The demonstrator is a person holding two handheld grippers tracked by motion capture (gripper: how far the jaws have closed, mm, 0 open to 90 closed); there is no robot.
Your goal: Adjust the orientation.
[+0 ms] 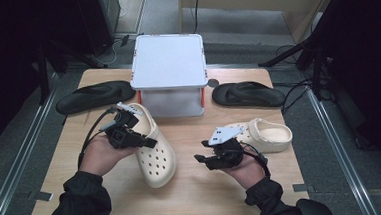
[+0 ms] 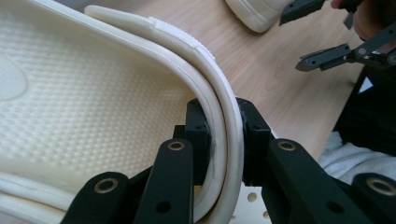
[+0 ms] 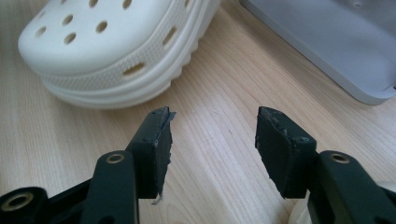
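my left gripper [image 1: 148,141] is clamped on the heel rim and folded strap of the cream perforated foam clog [image 1: 154,155], both pads pinching that double wall, as the left gripper view [image 2: 219,140] shows close up. the clog sits on the light wooden table [image 1: 198,187] in front of me, toe towards me. my right gripper [image 1: 199,150] hangs with its jaws apart and nothing between them, only bare wood below. just beyond my right hand lies the matching cream foam clog [image 1: 265,134], untouched. farther back stands the white plastic box with orange clips [image 1: 169,73], flanked by two black flip-flops [image 1: 95,97] [image 1: 248,94]. i judge one clog is gripped but not yet placed; the second remains.
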